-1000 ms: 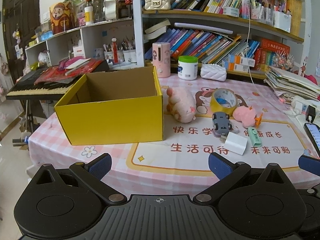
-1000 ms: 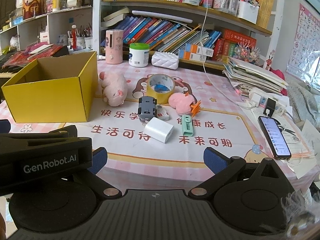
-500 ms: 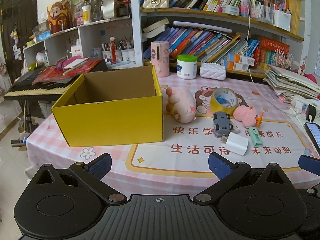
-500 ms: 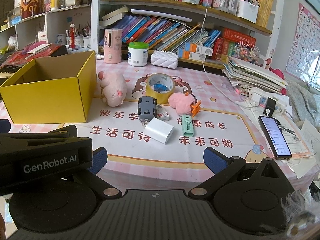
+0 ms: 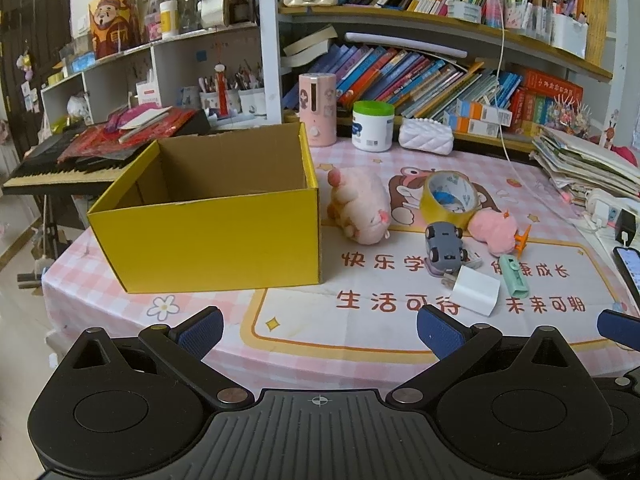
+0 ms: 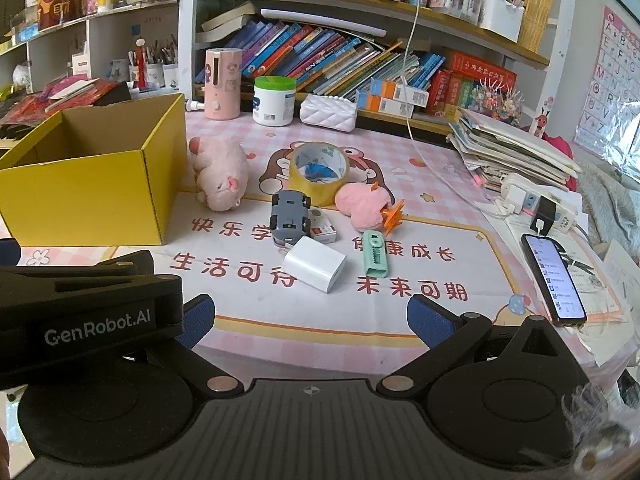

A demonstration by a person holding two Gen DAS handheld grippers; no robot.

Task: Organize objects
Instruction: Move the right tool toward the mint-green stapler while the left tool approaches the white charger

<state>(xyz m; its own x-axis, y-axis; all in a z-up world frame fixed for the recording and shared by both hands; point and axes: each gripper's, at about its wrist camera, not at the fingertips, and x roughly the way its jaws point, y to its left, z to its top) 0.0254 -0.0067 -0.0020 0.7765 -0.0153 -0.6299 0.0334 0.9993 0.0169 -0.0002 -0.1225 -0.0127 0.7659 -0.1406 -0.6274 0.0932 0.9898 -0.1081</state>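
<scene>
An open, empty yellow box [image 5: 208, 236] [image 6: 84, 196] stands at the table's left. Right of it lie a pink plush pig [image 5: 360, 210] [image 6: 220, 176], a yellow tape roll [image 5: 450, 196] [image 6: 319, 172], a grey toy car [image 5: 444, 246] [image 6: 290, 216], a pink plush chick [image 5: 494, 230] [image 6: 366, 206], a white charger [image 5: 476, 290] [image 6: 316, 262] and a green cutter [image 5: 514, 274] [image 6: 375, 258]. My left gripper [image 5: 318, 332] is open and empty before the table's front edge. My right gripper [image 6: 310, 320] is open and empty, just in front of the charger.
A phone [image 6: 554, 278] on a cable lies at the right edge beside a power strip [image 6: 536, 204] and stacked papers [image 6: 516, 156]. A pink dispenser [image 5: 318, 108], white jar [image 5: 373, 125] and white pouch [image 5: 426, 140] stand at the back before bookshelves. A keyboard [image 5: 60, 168] stands left.
Both grippers have crept slightly forward toward the table; objects look a little nearer. Nothing on the table has moved and both jaws stay open.
</scene>
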